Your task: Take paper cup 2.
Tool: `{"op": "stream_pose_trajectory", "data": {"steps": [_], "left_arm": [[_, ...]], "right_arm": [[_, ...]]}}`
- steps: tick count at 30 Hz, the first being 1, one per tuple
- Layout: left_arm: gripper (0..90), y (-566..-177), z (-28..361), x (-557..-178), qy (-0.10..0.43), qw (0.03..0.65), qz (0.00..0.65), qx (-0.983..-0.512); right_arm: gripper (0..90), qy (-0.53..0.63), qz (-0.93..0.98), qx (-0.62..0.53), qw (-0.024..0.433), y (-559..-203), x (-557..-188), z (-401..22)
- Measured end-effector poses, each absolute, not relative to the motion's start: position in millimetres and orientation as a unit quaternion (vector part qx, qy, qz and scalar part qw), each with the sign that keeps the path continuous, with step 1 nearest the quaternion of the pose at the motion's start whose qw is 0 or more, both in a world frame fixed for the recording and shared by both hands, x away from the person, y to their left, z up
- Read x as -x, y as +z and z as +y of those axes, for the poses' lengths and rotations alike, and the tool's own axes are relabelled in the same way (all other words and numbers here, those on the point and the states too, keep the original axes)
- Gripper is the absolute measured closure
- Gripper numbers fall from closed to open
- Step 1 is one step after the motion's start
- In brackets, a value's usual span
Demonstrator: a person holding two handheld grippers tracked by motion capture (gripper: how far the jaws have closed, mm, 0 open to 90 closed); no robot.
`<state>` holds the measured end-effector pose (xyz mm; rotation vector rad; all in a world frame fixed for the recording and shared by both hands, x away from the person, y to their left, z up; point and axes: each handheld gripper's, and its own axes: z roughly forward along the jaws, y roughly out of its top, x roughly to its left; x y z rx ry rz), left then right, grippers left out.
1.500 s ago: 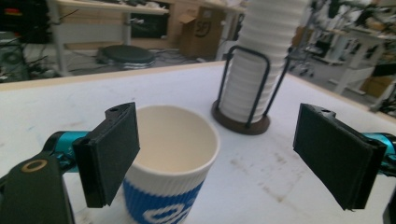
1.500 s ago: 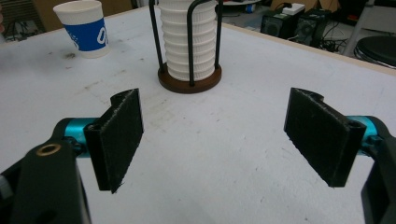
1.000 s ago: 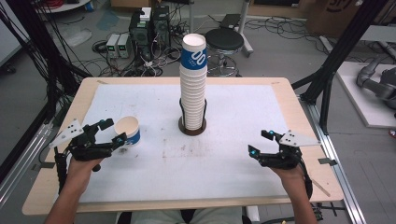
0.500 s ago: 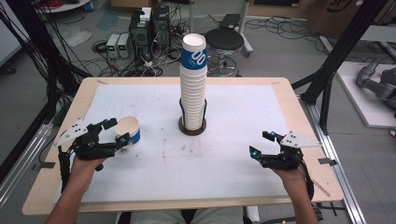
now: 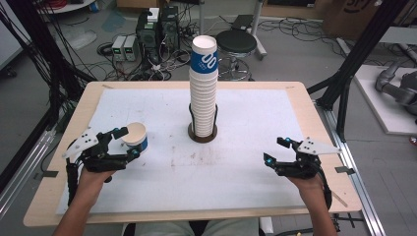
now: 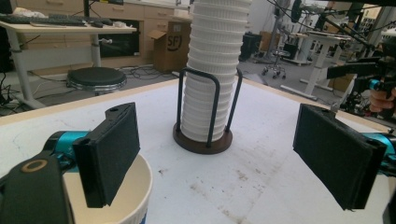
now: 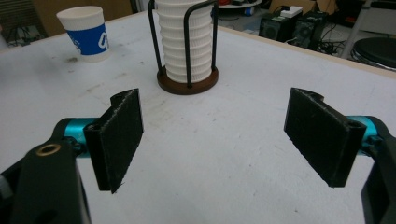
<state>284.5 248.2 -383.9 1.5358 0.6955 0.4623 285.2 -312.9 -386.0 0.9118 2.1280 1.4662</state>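
From the high view, a single paper cup (image 5: pixel 135 137) stands upright on the white surface (image 5: pixel 236 172), at the tips of the left gripper (image 5: pixel 126 142), whose jaws gape wide around it; the tall cup stack (image 5: pixel 203 86) rises in its holder (image 5: pixel 202 132) at centre.

In the left gripper view, one pad dips just inside the cup's rim (image 6: pixel 133 198), gripping nothing.

In the right gripper view, the right gripper (image 7: pixel 217 140) is spread wide and empty, the cup (image 7: pixel 85 32) well apart; the left hand is plainly nearer.
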Motion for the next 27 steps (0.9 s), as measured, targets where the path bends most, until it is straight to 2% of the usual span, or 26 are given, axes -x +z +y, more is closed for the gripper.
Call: {"op": "stream_pose_trajectory", "data": {"steps": [8, 12, 27], "left_arm": [[14.4, -388, 243, -283, 0.194, 0.637, 0.299, -0.683], [14.4, -390, 239, -282, 0.189, 0.638, 0.297, -0.685], [14.4, -394, 225, -281, 0.177, 0.638, 0.284, -0.693]], "right_arm": [[20.1, 0.544, 0.758, -0.324, 0.156, -367, -297, -305], [20.1, 0.553, 0.761, -0.302, 0.155, -353, -304, -295], [20.1, 0.546, 0.791, -0.231, 0.152, -256, -355, -236]]}}
